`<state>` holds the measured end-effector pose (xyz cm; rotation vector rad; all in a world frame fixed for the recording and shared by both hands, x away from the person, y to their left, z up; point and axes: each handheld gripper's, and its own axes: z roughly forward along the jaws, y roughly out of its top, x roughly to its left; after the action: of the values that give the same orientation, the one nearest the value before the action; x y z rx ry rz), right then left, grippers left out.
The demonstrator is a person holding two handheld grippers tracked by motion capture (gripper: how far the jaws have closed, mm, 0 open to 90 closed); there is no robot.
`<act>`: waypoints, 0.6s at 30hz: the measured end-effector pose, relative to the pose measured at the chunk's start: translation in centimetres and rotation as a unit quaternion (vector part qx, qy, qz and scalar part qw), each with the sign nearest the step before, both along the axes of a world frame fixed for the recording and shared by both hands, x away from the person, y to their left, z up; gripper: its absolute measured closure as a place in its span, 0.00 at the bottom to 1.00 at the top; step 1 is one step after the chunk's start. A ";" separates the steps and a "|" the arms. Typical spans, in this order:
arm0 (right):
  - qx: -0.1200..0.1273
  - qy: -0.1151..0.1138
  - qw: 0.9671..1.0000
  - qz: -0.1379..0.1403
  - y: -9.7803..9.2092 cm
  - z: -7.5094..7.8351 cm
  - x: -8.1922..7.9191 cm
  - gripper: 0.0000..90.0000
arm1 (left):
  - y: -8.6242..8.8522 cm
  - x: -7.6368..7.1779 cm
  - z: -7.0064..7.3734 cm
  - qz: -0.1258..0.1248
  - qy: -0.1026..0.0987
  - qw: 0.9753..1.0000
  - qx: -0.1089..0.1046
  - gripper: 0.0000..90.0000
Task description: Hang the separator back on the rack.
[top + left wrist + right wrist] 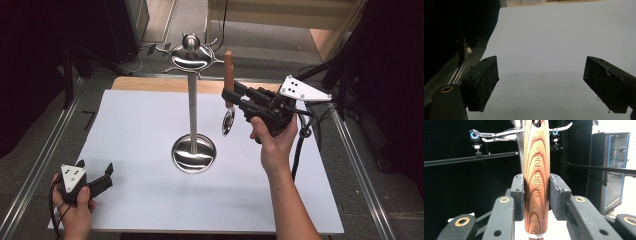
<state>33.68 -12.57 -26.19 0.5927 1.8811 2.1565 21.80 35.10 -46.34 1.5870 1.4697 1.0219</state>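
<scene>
Here the right gripper (229, 96) clamps the wooden-handled steel spoon (228, 82) upright beside the tall steel hook stand (193, 100), while the left gripper (95, 172) rests open on the white table (145, 130).

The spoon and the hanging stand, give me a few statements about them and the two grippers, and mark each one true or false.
1. The right gripper is shut on the wooden handle of the spoon. True.
2. The spoon lies flat on the white table sheet. False: it is held upright in the air, its metal bowl pointing down.
3. The left gripper clamps the base of the metal stand. False: its jaws stand open with nothing between them, near the sheet's front left corner.
4. The handle bears the words KITCHEN TOOL. True, readable in the right gripper view.
5. The spoon already hangs from a stand hook. False: it is beside the pole, held in the gripper.
</scene>
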 end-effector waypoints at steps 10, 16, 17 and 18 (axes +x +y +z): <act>0.019 0.032 0.998 0.047 -0.4 0.0 0.9 0.78 | 0.0 0.0 0.0 0.000 0.000 1.000 0.000 0.15; 0.026 0.045 0.996 0.077 -0.5 -0.3 1.5 0.78 | 0.0 0.0 0.0 0.000 -0.001 1.000 0.001 0.15; 0.026 0.047 0.995 0.079 -0.5 -0.3 1.6 0.77 | 0.0 0.0 0.0 0.001 0.000 1.000 0.001 0.15; 0.026 0.048 0.995 0.080 -0.5 -0.3 1.6 0.77 | 0.0 0.0 0.0 0.000 -0.001 1.000 0.000 0.15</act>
<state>35.26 -13.05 -26.53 0.5837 1.9907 2.3220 21.81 35.09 -46.35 1.5860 1.4695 1.0234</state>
